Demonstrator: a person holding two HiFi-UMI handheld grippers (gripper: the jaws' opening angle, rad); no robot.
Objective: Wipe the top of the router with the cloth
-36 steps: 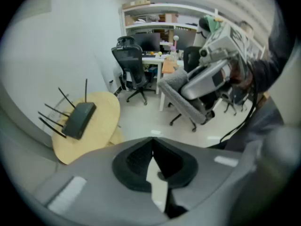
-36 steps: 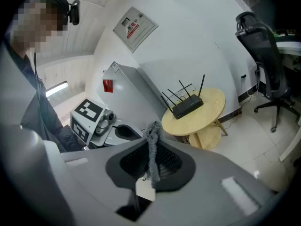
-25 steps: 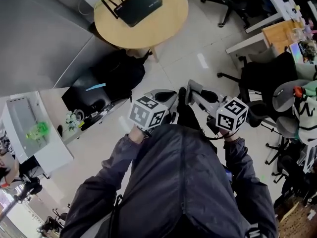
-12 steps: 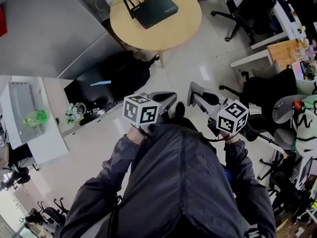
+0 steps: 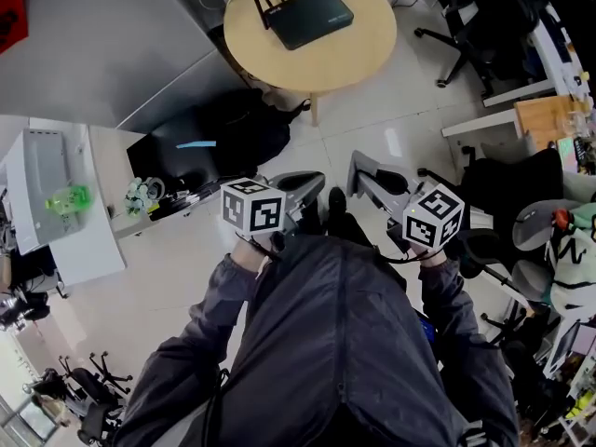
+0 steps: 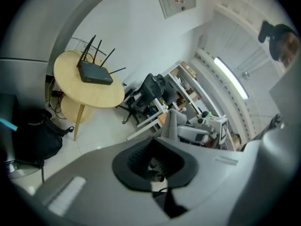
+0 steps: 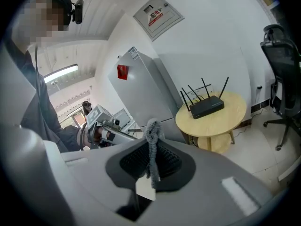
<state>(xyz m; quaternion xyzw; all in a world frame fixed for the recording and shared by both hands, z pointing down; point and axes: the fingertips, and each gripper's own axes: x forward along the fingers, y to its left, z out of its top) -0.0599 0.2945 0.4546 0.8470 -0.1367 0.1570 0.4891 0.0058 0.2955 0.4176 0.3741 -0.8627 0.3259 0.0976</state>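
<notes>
The black router with several antennas lies on a round wooden table far ahead of both grippers; it also shows as the router and the router. My right gripper is shut on a thin grey cloth that sticks up between its jaws. My left gripper is shut with nothing in it. In the head view the left gripper and right gripper are held side by side at chest height, over the floor and well short of the table.
A black bag lies on the floor left of the table's leg. Black office chairs and desks crowd the right side. A white unit with a green bottle stands at the left, and a grey partition runs behind it.
The table and router have slid rightward in the head view as the person turns and steps. Both grippers keep their pose, and the cloth stays in the right one.
</notes>
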